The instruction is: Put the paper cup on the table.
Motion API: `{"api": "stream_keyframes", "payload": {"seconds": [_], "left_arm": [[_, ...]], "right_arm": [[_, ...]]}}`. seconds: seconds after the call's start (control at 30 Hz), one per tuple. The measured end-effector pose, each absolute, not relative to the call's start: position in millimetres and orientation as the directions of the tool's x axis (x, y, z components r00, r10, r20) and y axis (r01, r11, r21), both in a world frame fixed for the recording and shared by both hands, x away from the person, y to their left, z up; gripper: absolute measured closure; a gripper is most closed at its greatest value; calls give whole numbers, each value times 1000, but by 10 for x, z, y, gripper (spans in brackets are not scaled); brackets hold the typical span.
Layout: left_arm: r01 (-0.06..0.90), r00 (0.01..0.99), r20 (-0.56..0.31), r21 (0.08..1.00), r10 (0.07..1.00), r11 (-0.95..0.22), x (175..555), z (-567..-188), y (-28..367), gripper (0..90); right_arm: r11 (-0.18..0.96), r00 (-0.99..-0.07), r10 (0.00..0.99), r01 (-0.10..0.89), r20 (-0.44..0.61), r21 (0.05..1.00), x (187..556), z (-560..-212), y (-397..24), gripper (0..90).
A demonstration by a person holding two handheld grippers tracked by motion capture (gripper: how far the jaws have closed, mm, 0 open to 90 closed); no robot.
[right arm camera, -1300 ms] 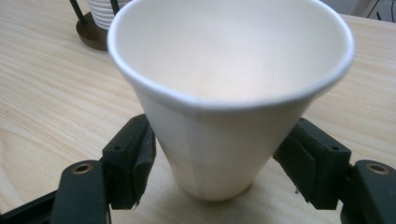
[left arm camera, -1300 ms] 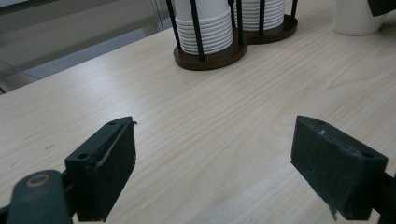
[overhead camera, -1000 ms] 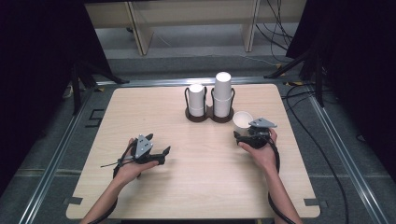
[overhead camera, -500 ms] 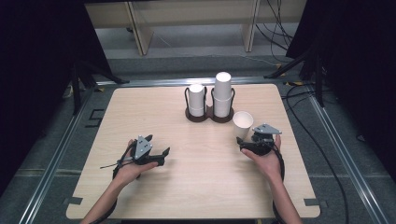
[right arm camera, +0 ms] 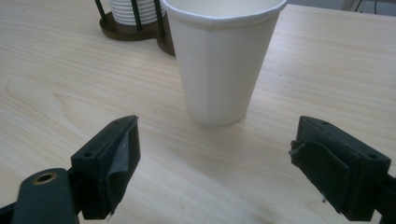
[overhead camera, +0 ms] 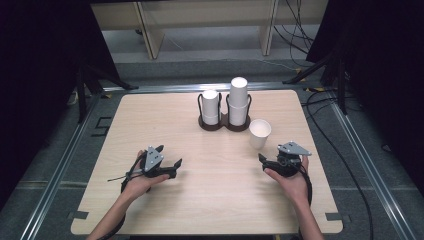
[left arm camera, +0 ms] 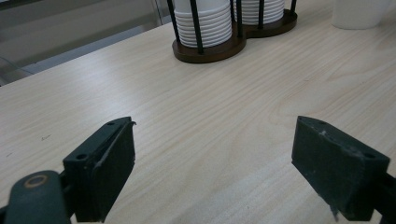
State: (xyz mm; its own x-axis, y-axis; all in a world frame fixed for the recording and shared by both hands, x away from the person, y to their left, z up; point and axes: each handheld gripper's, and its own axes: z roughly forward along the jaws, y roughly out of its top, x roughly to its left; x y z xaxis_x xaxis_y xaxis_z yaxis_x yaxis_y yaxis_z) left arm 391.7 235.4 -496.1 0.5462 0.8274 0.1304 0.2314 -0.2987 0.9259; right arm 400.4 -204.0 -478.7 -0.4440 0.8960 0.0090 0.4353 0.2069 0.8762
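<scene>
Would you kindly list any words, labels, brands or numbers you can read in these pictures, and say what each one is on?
None: no readable text.
The paper cup is plain white, with no print.
The stacked cups in the wooden holder show no print.
The table is bare wood grain.

The table (overhead camera: 165, 120) is pale wood with a fine straight grain and a smooth, matt finish. The single cup (right arm camera: 223, 56) looks like white matt paper with a rolled rim. The cup holder (overhead camera: 223, 125) has a dark brown wooden base and thin black metal rods. The gripper pads (right arm camera: 119, 163) are black, matt and scuffed.
</scene>
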Motion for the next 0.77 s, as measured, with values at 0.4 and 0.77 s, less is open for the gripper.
{"api": "stream_keyframes", "payload": {"seconds": [0.4,0.77], "left_arm": [[236,543,122,927,831,-290,3901,-4964,2354,135],[218,553,143,926,820,-308,3889,-4968,2317,133]], "right_arm": [[165,-417,909,387,12,907,3763,-4845,-2183,156],[144,-429,903,355,25,924,3738,-4862,-2208,156]]}}
